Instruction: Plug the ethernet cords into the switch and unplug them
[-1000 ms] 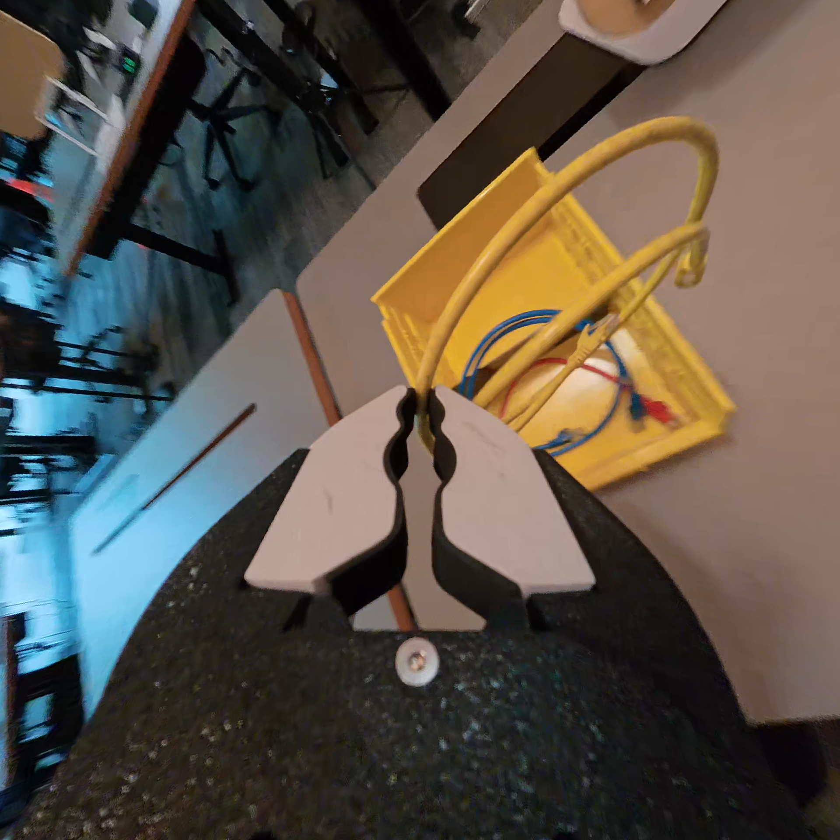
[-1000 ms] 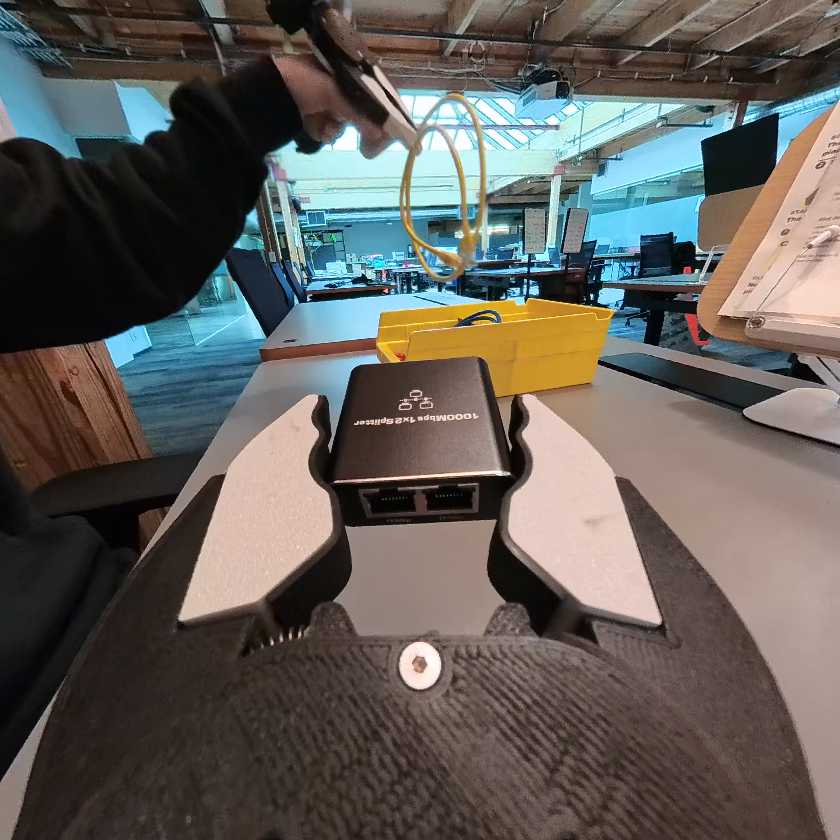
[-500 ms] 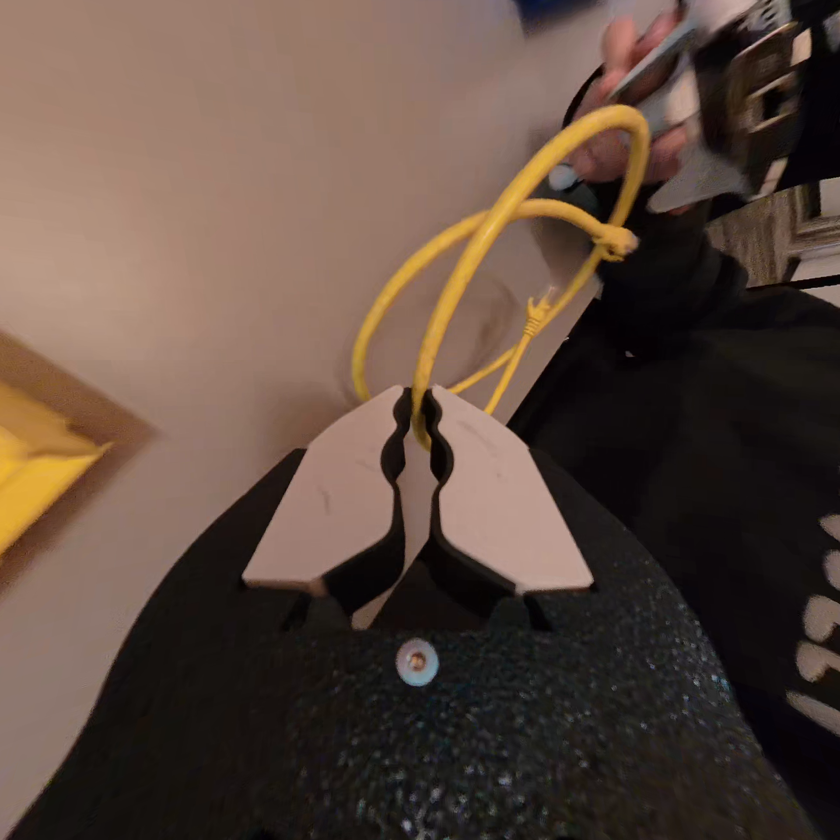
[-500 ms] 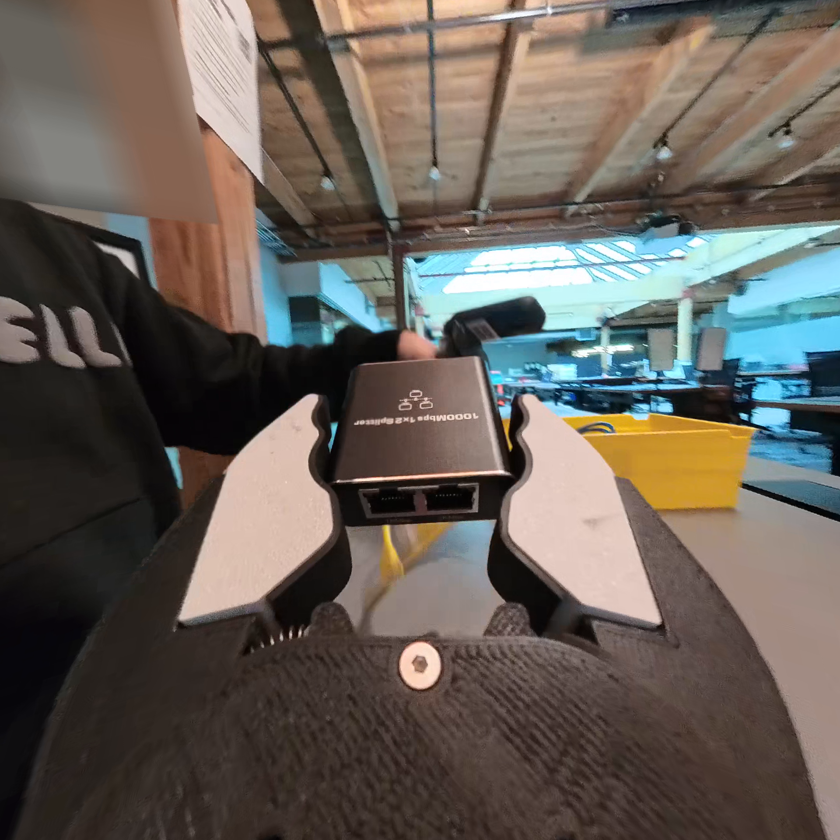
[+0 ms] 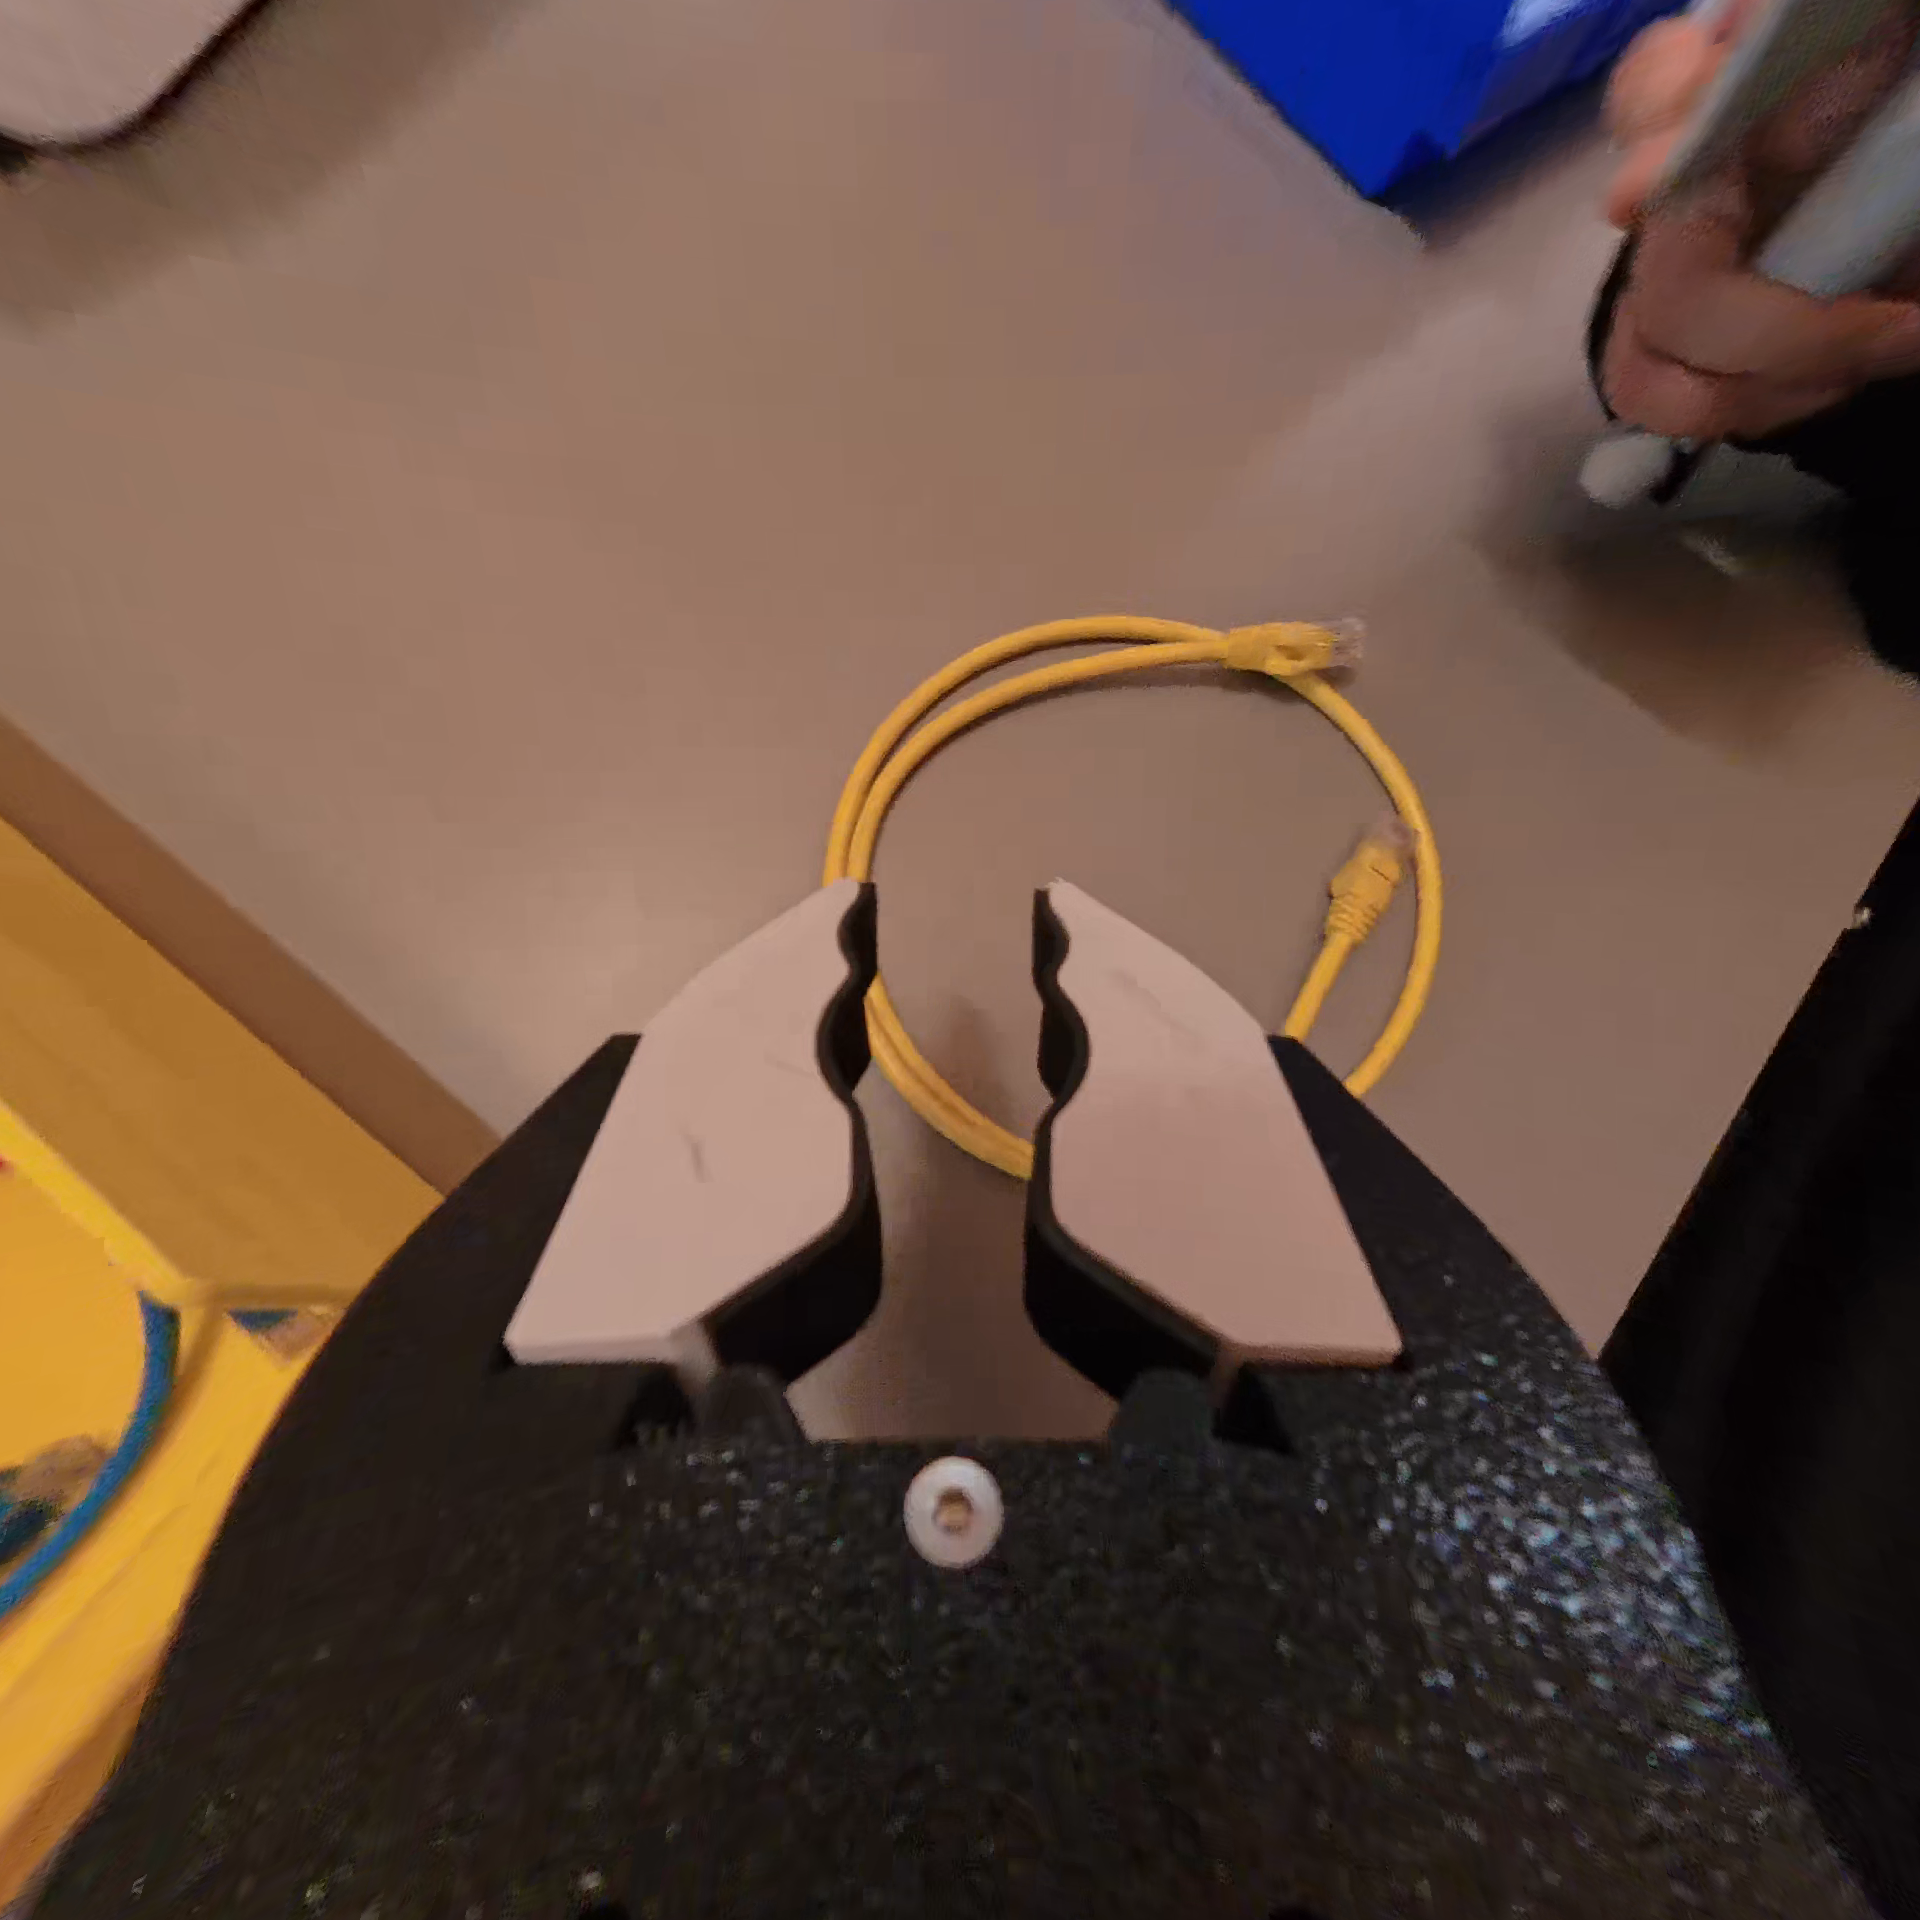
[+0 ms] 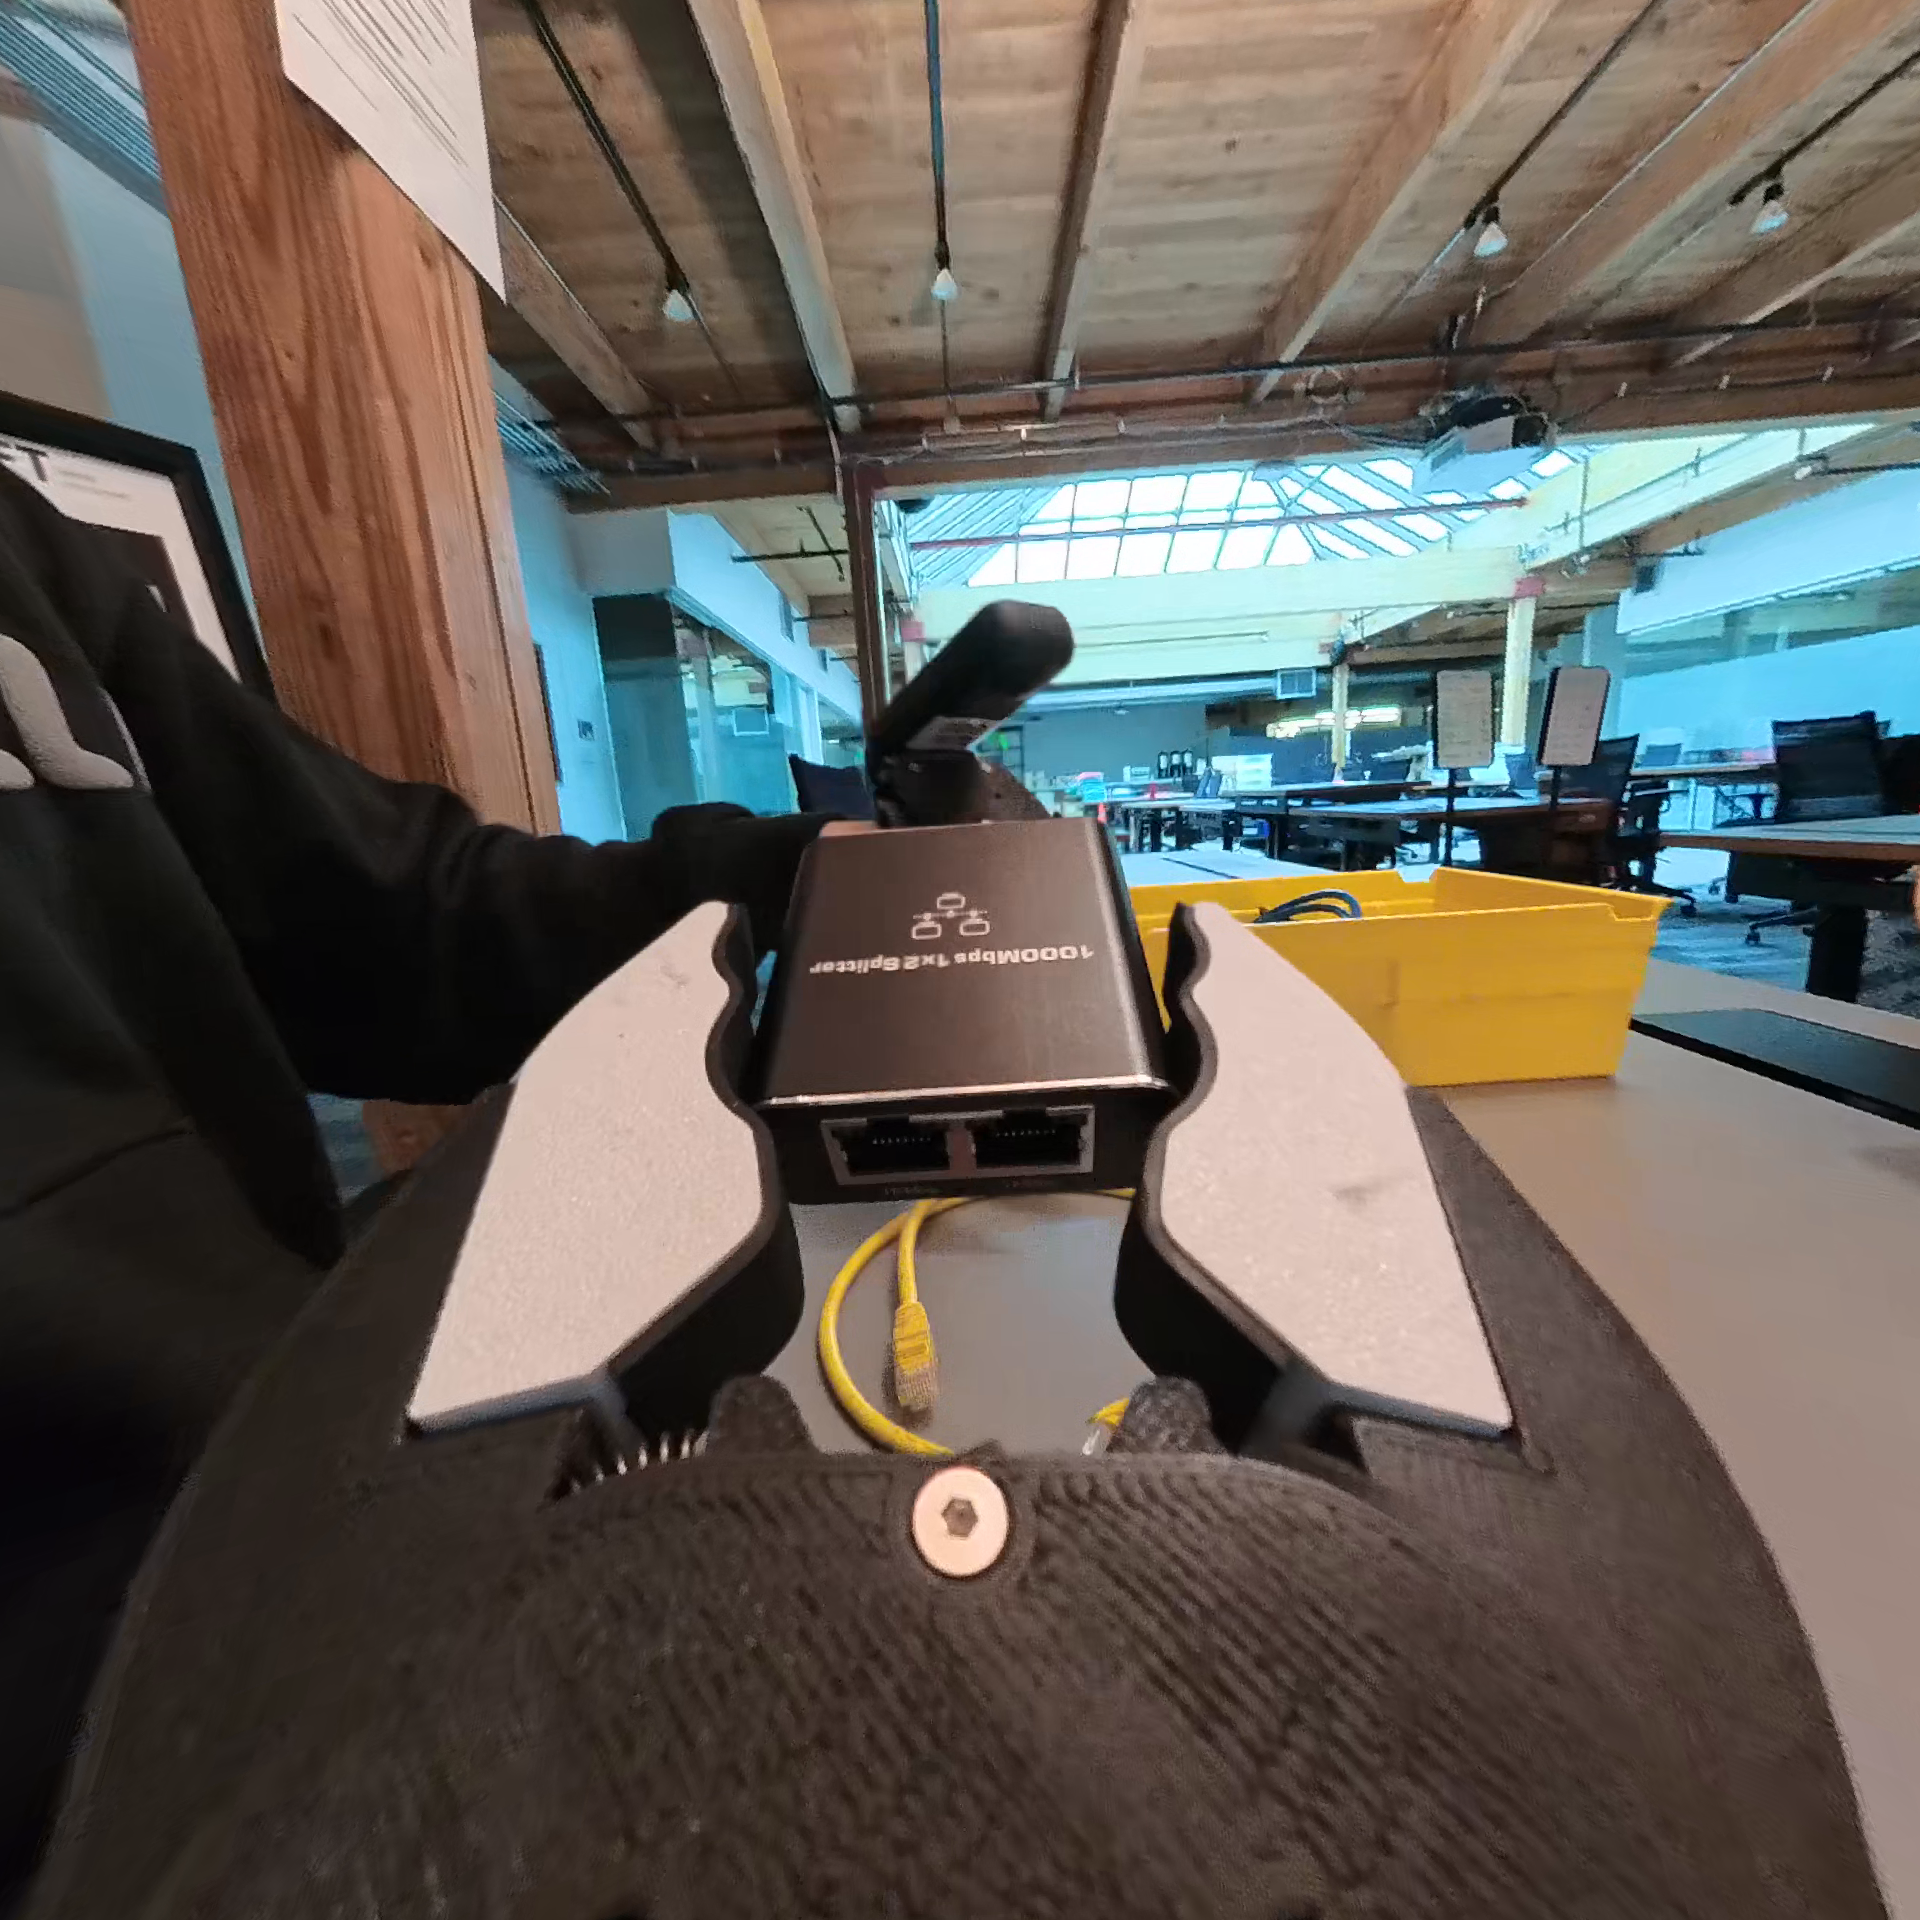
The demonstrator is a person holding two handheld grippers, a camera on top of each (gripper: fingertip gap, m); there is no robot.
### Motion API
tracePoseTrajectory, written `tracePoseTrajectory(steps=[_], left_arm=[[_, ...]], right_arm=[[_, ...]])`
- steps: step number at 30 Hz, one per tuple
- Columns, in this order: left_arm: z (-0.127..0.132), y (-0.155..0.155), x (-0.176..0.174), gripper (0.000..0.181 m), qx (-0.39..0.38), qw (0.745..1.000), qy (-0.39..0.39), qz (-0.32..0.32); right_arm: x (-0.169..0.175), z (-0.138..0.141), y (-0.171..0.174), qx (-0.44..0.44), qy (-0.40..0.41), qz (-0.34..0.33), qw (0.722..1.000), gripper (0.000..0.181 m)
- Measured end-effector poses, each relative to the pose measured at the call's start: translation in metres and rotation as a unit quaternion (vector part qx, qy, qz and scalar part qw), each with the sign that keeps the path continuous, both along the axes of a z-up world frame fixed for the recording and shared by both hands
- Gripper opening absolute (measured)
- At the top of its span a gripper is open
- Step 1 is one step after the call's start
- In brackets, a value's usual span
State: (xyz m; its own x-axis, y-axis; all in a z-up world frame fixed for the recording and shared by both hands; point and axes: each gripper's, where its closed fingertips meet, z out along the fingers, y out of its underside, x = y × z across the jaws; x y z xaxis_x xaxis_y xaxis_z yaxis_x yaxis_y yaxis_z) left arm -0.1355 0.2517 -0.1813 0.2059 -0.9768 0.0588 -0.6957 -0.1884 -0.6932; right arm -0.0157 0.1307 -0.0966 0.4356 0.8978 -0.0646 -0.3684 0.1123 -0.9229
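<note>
A coiled yellow ethernet cord lies flat on the grey table, with one plug at the far side and another to the right. My left gripper is open and empty just above the cord's near loop. My right gripper is shut on a black switch box, held above the table with its two empty ports facing the camera. The yellow cord also shows under the switch in the right wrist view.
A yellow bin with blue cords stands on the table, at the left in the left wrist view. A blue box is at the far right. A person's hand and black sleeve hold the grippers.
My left gripper carried the yellow cord from above the bin to the table, opened and let it go; the cord now lies flat. The right gripper tilted up while holding the switch.
</note>
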Motion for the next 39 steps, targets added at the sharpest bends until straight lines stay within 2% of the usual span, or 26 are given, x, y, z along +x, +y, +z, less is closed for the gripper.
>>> tracePoseTrajectory(steps=[1,5,8,10,12,14,17,22,24,27,31,35,37,39], left_arm=[[0.0,-0.008,0.001,0.031,0.018,1.0,0.005,-0.021],[-0.016,-0.059,0.008,0.031,0.084,0.984,0.043,-0.153],[-0.03,-0.084,0.024,0.03,0.132,0.967,0.062,-0.207],[-0.034,-0.087,0.038,0.03,0.183,0.951,0.067,-0.238],[-0.034,-0.076,0.056,0.031,0.249,0.93,0.068,-0.263],[-0.033,-0.062,0.076,0.029,0.313,0.903,0.06,-0.29],[-0.038,-0.053,0.098,0.03,0.395,0.846,0.047,-0.355],[-0.06,-0.05,0.103,0.036,0.491,0.748,0.117,-0.431],[-0.06,-0.05,0.109,0.033,0.522,0.723,0.118,-0.437],[-0.063,-0.055,0.114,0.026,0.526,0.719,0.106,-0.443],[-0.069,-0.053,0.118,0.01,0.525,0.731,0.091,-0.425],[-0.067,-0.048,0.119,0.01,0.506,0.774,0.071,-0.375],[-0.067,-0.037,0.118,0.01,0.507,0.79,0.084,-0.334],[-0.067,-0.029,0.113,0.01,0.472,0.817,0.11,-0.312]], right_arm=[[-0.001,-0.001,0.0,-0.001,-0.003,0.004,1.0,0.076],[0.002,0.002,0.001,0.003,0.004,-0.005,1.0,0.075],[0.006,0.006,-0.001,0.004,0.019,0.001,1.0,0.075],[0.005,0.006,-0.001,0.003,0.019,0.004,1.0,0.075],[0.003,0.004,0.0,0.001,0.013,0.002,1.0,0.075],[0.002,0.001,0.001,-0.004,0.005,0.0,1.0,0.075],[0.004,-0.002,0.003,-0.008,-0.008,-0.01,1.0,0.076],[0.013,-0.002,0.004,-0.008,-0.009,-0.026,1.0,0.075],[0.017,0.0,0.005,-0.007,-0.008,-0.032,0.999,0.075],[0.02,0.001,0.006,-0.005,-0.002,-0.042,0.999,0.075],[0.021,-0.001,0.008,-0.011,-0.006,-0.046,0.999,0.075],[0.021,-0.003,0.01,-0.011,-0.011,-0.052,0.999,0.075],[0.02,-0.005,0.01,-0.013,-0.017,-0.051,0.998,0.075],[0.017,-0.008,0.01,-0.015,-0.029,-0.05,0.998,0.075]])
